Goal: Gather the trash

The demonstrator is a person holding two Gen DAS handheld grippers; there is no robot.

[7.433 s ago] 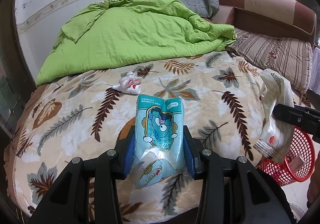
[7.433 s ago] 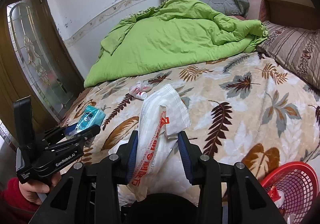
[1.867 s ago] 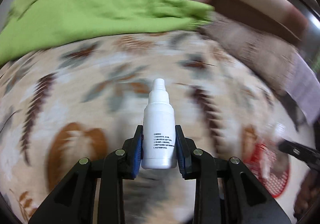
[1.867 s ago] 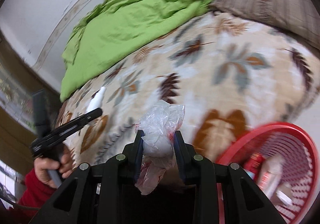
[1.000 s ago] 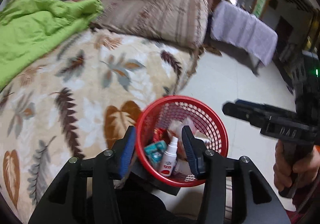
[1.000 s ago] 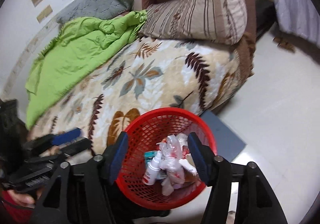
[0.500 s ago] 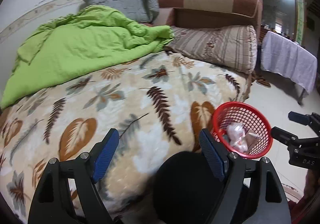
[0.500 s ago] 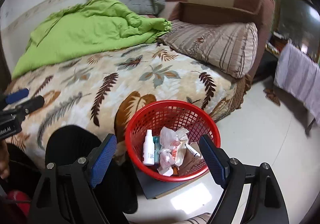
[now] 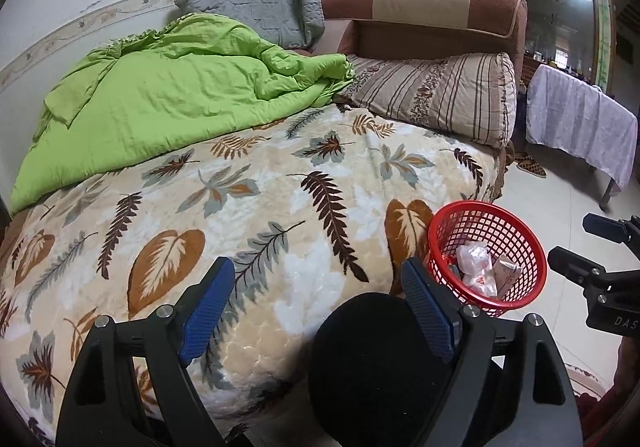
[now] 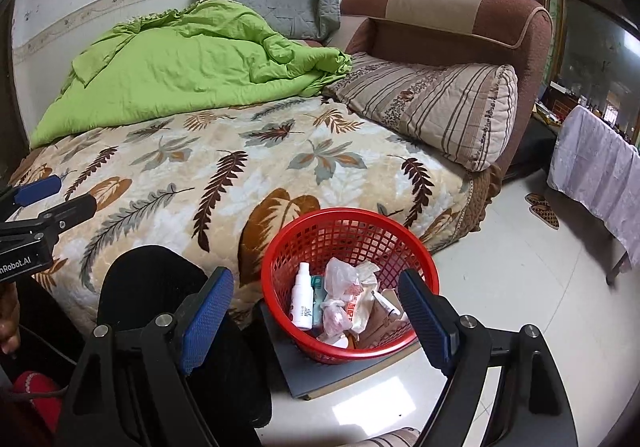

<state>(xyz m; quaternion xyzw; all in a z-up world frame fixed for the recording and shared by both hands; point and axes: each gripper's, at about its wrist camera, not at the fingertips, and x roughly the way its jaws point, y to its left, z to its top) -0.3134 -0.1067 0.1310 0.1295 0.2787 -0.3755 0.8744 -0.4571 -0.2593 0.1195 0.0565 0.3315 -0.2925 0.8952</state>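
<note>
A red mesh basket (image 10: 280, 247) stands on a dark board on the floor beside the bed; it also shows in the left wrist view (image 9: 528, 247). In it lie a white spray bottle (image 10: 302, 301), a teal packet (image 10: 317, 299) and crumpled plastic wrappers (image 10: 348, 295). My right gripper (image 10: 314, 311) is wide open and empty, held above and in front of the basket. My left gripper (image 9: 320, 307) is wide open and empty, over the bed's near edge, left of the basket. The leaf-patterned bedspread (image 9: 248, 207) carries no trash that I can see.
A green quilt (image 9: 180, 95), a grey pillow (image 9: 264, 11) and a striped pillow (image 9: 444, 95) lie at the back of the bed. A brown headboard (image 10: 460, 19) stands behind. A cloth-covered table (image 10: 596, 175) and slippers (image 10: 542, 209) are on the right. A dark knee (image 9: 372, 363) is close below.
Both grippers held trash earlier, released it over the basket and opened. In the last half second both have barely moved; the jaws stay wide open.
</note>
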